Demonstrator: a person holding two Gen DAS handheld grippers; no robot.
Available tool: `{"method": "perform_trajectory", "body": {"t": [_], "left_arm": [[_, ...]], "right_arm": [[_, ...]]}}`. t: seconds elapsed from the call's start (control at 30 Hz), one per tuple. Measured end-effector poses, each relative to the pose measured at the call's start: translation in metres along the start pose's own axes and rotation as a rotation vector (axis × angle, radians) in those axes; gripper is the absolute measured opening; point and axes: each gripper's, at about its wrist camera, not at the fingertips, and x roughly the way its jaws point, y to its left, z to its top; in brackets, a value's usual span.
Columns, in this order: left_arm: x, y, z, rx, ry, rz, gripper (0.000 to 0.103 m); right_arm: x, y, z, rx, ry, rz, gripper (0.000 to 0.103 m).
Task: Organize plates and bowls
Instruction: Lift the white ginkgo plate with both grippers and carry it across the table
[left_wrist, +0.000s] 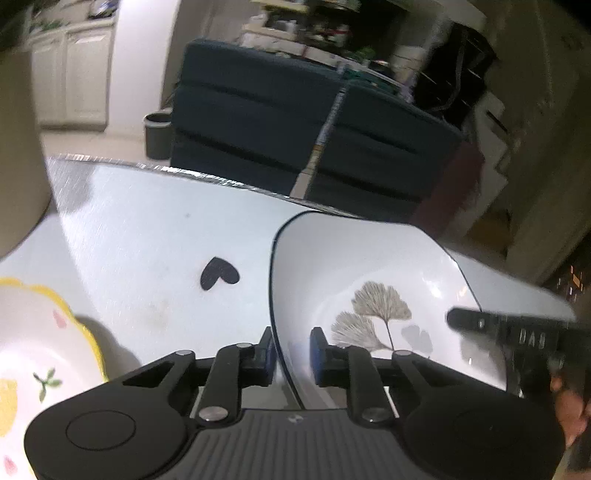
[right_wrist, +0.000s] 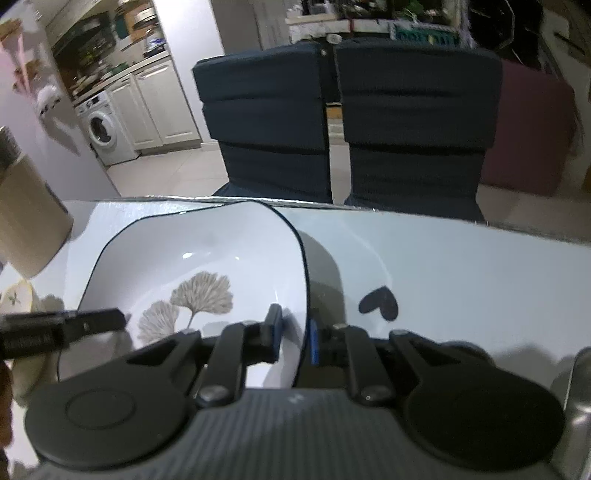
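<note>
Both grippers, left (left_wrist: 292, 352) and right (right_wrist: 295, 338), pinch opposite rims of one bowl (left_wrist: 369, 273).
White, dark-edged, ginkgo leaves printed inside (blurred), it sits on the table (left_wrist: 166, 240); a heart sticker (left_wrist: 218, 277) lies at its 9 o'clock.

Two dark blue chairs (right_wrist: 332, 125) behind white table (right_wrist: 461, 266)

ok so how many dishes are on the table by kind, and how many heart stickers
White leaf-print bowl, rim between the fingers of both the left gripper and the right gripper: 1
Yellow-rimmed floral dish: 1
Black heart sticker on the table: 1
Total: 3
</note>
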Motion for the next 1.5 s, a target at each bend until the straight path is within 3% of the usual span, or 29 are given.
{"method": "perform_trajectory", "body": {"t": [0.1,0.2,0.33,0.5,0.9,1.2,1.5], "left_arm": [[-0.003,0.004,0.001,-0.015,-0.001,-0.002,0.017],[-0.014,0.006,0.002,-0.039,-0.051,-0.018,0.017],[-0.03,-0.003,0.001,0.002,-0.103,-0.007,0.017],[-0.053,-0.008,-0.003,0.002,-0.112,-0.045,0.017],[-0.156,-0.063,-0.015,0.135,-0.183,-0.104,0.017],[-0.249,-0.108,-0.042,0.212,-0.231,-0.146,0.017],[-0.286,-0.141,-0.098,0.31,-0.157,-0.205,0.017]], "right_arm": [[-0.006,-0.001,0.0,0.004,-0.018,0.033,0.017],[-0.016,0.003,0.004,-0.018,-0.039,0.03,0.017],[-0.034,0.01,0.01,-0.047,-0.07,0.023,0.015],[-0.062,0.011,0.009,-0.054,-0.098,0.034,0.014],[-0.178,0.002,-0.009,-0.028,-0.228,0.068,0.013],[-0.276,0.003,-0.055,-0.023,-0.304,0.095,0.013],[-0.325,-0.02,-0.123,0.049,-0.276,0.044,0.013]]}}
